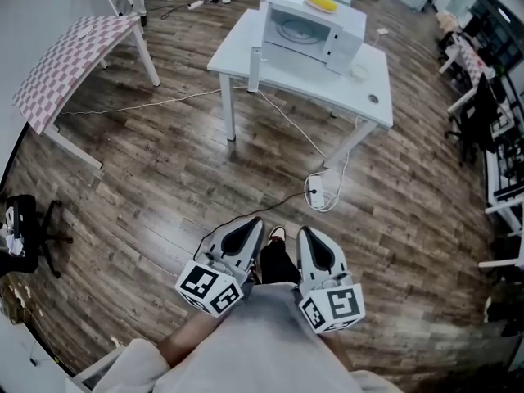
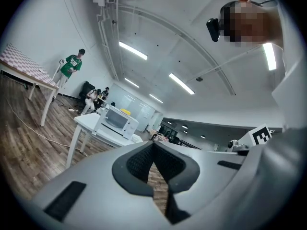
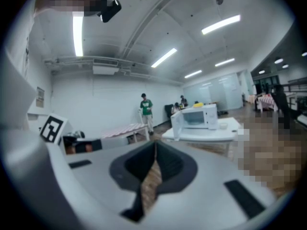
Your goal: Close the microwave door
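**A:** Nearest us, the left gripper [image 1: 244,236] and the right gripper [image 1: 318,246] are held side by side low against the body. What are the jaws doing?

**B:** Both pairs are drawn together at the tips and carry nothing. Each gripper view shows only a thin wedge of wooden floor [image 1: 164,162] past the pads.

**A:** And the job itself?

**B:** Well apart from us, across that floor. A white table [image 1: 360,97] bears the microwave [image 1: 315,27], and its door [image 1: 255,69] stands swung out at the left side, free edge toward us. So nothing has begun, and the walk over comes first.

**A:** How should the door behave?

**B:** I'd judge it a light, stiff panel on a hinge that swings easily. It shouldn't need gripping. Closed jaws laid flat on its outer face near the free edge, far from the hinge, should carry it round. The latch probably wants a firm last press, and the oven may slide on the smooth tabletop.

**A:** Anything small nearby?

**B:** A yellow thing [image 1: 322,2] lies on the oven's top, and a little bowl [image 1: 358,72] sits just beside it. Both are clear of the door's swing.
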Motion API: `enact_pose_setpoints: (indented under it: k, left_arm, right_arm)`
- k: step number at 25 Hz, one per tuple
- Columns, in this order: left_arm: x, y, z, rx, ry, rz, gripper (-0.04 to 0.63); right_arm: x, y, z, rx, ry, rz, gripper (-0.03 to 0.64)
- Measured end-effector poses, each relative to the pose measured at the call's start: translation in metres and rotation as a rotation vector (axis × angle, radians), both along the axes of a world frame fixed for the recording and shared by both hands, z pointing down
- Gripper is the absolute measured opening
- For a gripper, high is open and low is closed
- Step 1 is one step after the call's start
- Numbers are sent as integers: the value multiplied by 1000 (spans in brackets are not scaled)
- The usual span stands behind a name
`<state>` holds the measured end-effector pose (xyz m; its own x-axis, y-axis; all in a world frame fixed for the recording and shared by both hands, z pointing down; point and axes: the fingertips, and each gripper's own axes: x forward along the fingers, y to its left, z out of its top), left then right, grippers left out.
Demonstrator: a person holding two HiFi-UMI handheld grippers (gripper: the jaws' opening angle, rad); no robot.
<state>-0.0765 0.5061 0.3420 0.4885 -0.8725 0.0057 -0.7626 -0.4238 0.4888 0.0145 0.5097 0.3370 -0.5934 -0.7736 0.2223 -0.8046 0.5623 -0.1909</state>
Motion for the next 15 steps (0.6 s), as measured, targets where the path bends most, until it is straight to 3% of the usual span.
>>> enact_pose_setpoints:
  k: [15]
  left_arm:
    - [-2,-54,1,-12,-28,2,17]
  right_arm:
    - [-10,-58,7,-22,-6,-22,23]
